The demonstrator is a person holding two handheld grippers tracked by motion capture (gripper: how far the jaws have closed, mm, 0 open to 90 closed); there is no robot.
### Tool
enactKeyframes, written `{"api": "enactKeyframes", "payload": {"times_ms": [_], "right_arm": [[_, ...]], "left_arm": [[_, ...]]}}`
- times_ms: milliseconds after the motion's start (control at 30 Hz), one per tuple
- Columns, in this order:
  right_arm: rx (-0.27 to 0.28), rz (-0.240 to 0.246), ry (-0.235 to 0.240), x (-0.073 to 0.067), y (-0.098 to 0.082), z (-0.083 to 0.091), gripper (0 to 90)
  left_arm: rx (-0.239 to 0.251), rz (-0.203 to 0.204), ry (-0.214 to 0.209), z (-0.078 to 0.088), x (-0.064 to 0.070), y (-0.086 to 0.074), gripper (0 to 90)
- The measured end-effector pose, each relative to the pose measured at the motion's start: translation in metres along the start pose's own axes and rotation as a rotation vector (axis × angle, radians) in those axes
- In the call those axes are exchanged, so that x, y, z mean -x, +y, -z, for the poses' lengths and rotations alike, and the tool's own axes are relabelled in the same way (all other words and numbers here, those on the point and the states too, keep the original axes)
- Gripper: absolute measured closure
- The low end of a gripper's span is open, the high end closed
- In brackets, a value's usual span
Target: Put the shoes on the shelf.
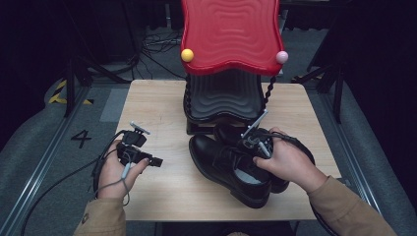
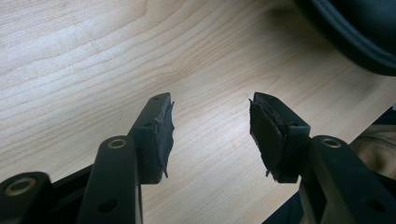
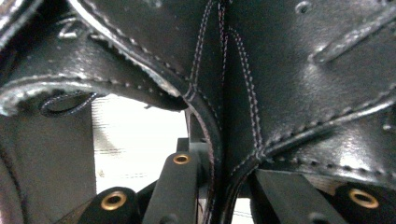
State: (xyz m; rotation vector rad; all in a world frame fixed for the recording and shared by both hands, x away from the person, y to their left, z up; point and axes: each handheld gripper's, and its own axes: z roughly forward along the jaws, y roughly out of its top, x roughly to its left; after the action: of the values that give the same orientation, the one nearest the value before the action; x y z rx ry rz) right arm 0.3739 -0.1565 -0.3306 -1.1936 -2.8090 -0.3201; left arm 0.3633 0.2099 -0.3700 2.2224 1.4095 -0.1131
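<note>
The right gripper [image 3: 219,186] was clamped on the black shoe [image 3: 289,84], its leather side wall pinched between the jaws. The left gripper [image 2: 210,135] was held with jaws apart and nothing between them above the wooden table [image 2: 93,60], well apart from the shoe.
</note>
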Motion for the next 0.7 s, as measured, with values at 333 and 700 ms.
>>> {"api": "enactKeyframes", "payload": {"times_ms": [333,700], "right_arm": [[0.007,0.030,0.019,-0.002,-0.007,0.036,82.9],[0.006,0.057,0.022,-0.014,-0.010,0.087,82.9]], "left_arm": [[0.003,0.012,0.002,0.002,-0.003,-0.004,49.2],[0.011,0.028,0.009,0.007,-0.005,-0.012,49.1]]}}
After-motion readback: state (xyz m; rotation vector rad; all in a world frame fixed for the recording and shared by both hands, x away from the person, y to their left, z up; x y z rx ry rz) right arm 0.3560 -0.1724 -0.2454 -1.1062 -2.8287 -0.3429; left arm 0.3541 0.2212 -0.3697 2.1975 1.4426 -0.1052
